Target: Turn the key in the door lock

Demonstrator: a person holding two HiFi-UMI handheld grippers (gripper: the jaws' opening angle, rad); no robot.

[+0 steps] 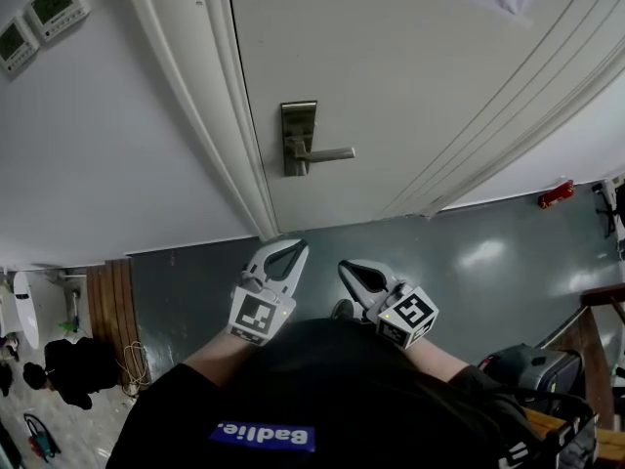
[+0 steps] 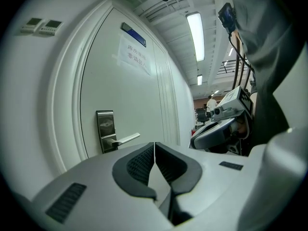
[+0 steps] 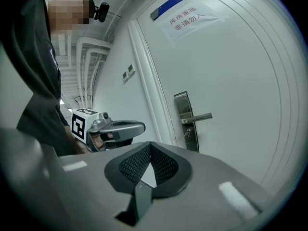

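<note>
1. Left hand-held gripper (image 2: 154, 144): jaws pressed together, nothing between them; carried in front of the chest, well apart from the door (image 1: 410, 76).
2. Right hand-held gripper (image 3: 150, 144): jaws likewise closed and empty; beside the left one, not touching it.
3. Door: white, shut; metal lock plate (image 1: 298, 123) with lever handle (image 1: 328, 153) near its edge.
4. Key (image 3: 187, 132): small piece under the lever on the plate, seen only in the right gripper view; too small to confirm, probably seated in the lock.
5. Step in hand, as judged: approach; lock not yet reached.
6. Next move, as judged: calls for parted jaws, alignment on the key, a firm pinch, then a wrist roll.
</note>
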